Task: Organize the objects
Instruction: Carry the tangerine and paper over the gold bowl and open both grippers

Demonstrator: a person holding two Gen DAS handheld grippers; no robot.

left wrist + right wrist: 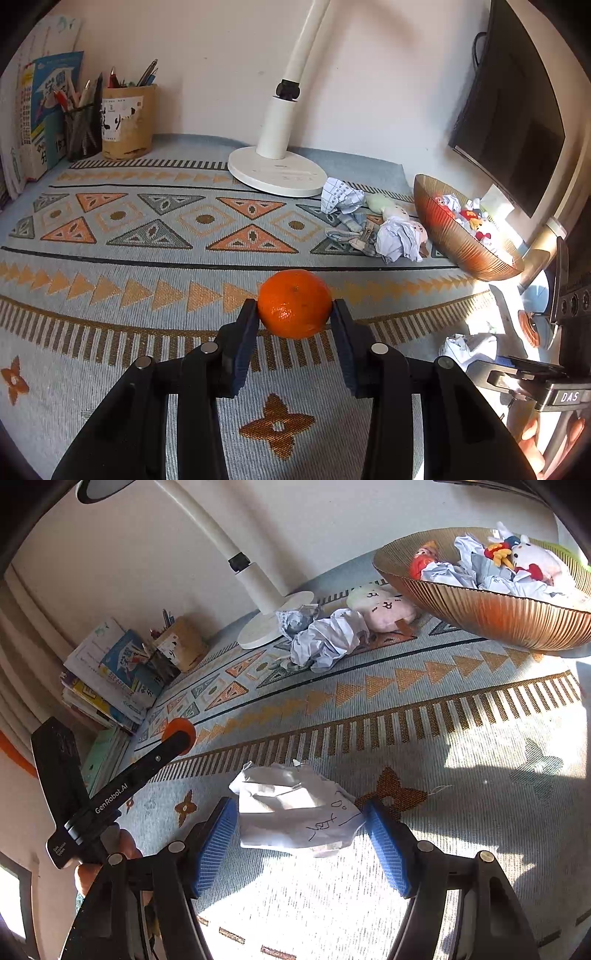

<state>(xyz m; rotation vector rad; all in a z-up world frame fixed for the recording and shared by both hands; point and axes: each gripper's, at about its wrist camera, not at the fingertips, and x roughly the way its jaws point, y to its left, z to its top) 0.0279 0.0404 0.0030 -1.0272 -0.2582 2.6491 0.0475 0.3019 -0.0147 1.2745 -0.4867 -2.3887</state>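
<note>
My left gripper (295, 310) is shut on an orange mandarin (294, 302), held just above the patterned cloth. It also shows in the right wrist view (180, 731) at the left gripper's tip. My right gripper (301, 810) is open, with its blue pads (218, 834) on either side of a crumpled white paper (295, 812) with handwriting; the right pad touches it, the left stands just apart. A ribbed copper bowl (458, 240) holds paper balls and small plush toys; it shows at the upper right of the right wrist view (491, 613).
A white lamp base (277, 173) stands at the back. Crumpled papers (399, 240) and plush toys (380, 605) lie between the lamp and the bowl. Pen holders (125, 122) and books (44, 110) stand at the back left. A dark monitor (517, 122) hangs at the right.
</note>
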